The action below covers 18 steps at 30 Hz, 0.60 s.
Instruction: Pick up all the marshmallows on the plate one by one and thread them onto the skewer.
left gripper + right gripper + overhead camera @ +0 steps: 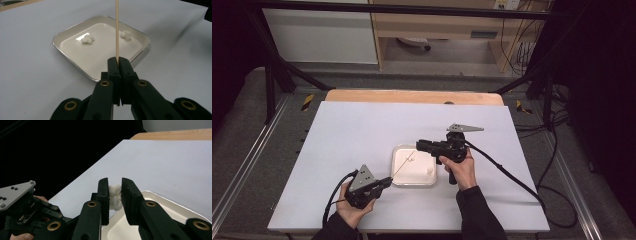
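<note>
You see a thin wooden skewer (116, 30), smooth and pale, above a glossy white tray (65, 35) with a shiny metallic rim. In it, 2 fluffy white lumps (87, 39) look soft; the matt black grippers look plastic.

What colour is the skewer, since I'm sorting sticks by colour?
Pale tan wood; the skewer shows best in the left gripper view.

Left gripper (117, 61) clamped, right gripper (115, 192) gripping
</note>
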Each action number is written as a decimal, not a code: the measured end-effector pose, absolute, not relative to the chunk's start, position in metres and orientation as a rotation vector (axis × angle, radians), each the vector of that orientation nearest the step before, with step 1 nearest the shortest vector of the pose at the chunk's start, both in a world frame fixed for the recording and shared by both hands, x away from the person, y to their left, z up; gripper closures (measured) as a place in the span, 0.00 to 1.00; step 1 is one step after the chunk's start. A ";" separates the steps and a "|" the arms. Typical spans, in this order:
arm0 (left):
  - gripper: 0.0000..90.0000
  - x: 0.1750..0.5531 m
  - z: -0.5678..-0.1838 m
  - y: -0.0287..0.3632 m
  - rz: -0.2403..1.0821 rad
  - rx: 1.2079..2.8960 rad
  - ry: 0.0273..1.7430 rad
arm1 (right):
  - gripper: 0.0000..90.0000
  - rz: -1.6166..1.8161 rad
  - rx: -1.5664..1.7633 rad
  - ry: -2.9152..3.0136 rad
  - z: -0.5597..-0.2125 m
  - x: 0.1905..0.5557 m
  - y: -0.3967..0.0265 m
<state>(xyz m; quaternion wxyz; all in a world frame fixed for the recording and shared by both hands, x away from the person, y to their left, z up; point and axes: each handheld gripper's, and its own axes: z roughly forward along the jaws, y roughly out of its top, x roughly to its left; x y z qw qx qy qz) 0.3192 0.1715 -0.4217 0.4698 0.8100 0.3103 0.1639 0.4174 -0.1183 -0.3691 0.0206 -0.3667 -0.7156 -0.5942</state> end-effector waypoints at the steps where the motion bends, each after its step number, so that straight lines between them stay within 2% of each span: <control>1: 0.99 0.319 -0.422 0.172 0.404 1.985 0.759 | 0.86 -1.841 -1.137 -2.218 -0.369 0.418 -0.118; 18: 0.99 0.319 -0.422 0.171 0.404 1.988 0.758 | 0.87 -1.827 -1.109 -2.162 -0.375 0.418 -0.113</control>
